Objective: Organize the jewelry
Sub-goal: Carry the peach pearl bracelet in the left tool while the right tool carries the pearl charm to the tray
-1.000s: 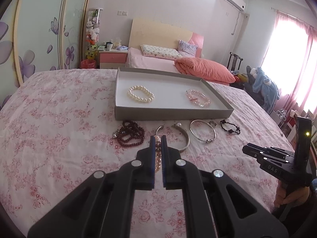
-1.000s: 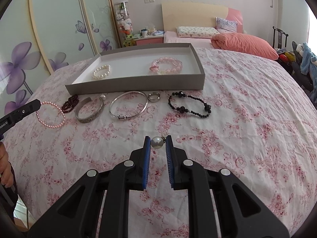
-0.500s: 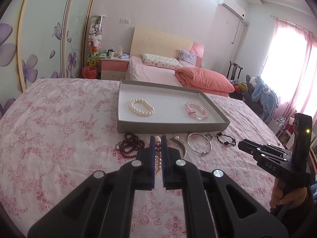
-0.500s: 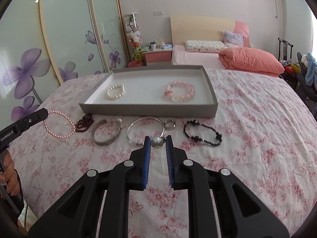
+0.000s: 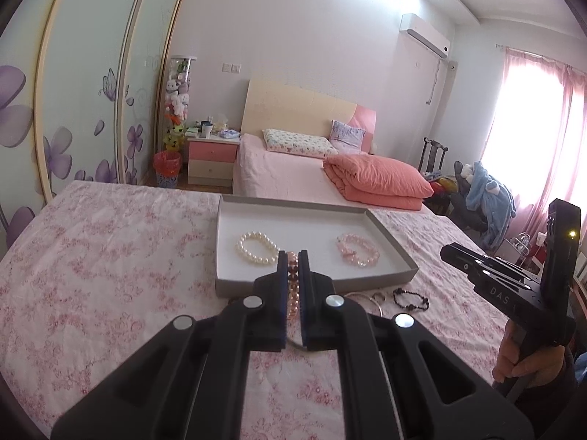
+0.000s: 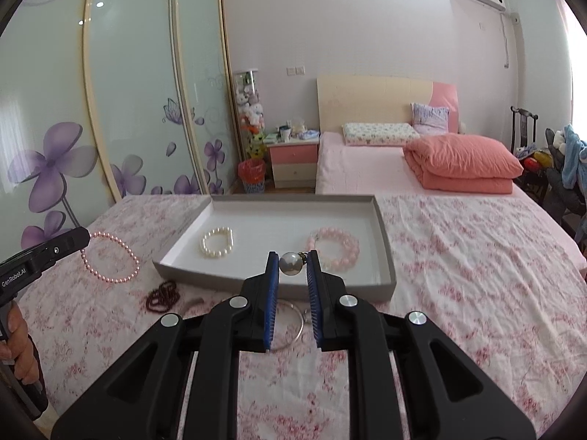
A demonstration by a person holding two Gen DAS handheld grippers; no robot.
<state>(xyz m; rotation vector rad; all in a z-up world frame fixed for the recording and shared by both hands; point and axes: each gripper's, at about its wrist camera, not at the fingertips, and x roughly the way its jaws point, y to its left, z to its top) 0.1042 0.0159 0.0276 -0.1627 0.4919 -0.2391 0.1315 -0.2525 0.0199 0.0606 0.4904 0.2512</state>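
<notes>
My left gripper [image 5: 292,256] is shut on a pink pearl bracelet [image 5: 292,293], which hangs as a loop [image 6: 110,260] from its tip above the bedspread in the right wrist view. My right gripper [image 6: 291,256] is shut on a large grey-white pearl [image 6: 291,263] with a small gold fitting. Both hover just short of the front wall of a grey tray [image 6: 190,275] with a white floor. In the tray lie a white pearl bracelet [image 6: 217,246] and a pink crystal bracelet [image 6: 337,247].
On the flowered bedspread in front of the tray lie a dark red bead bracelet [image 6: 163,295], a silver bangle [image 6: 293,330], a small ring [image 5: 378,297] and a black bead bracelet [image 5: 411,299]. A second bed with an orange quilt [image 6: 462,165] stands behind.
Both grippers have risen with their pieces still held. The tray and the loose jewelry now sit lower in both views, and more of the room shows above them.
</notes>
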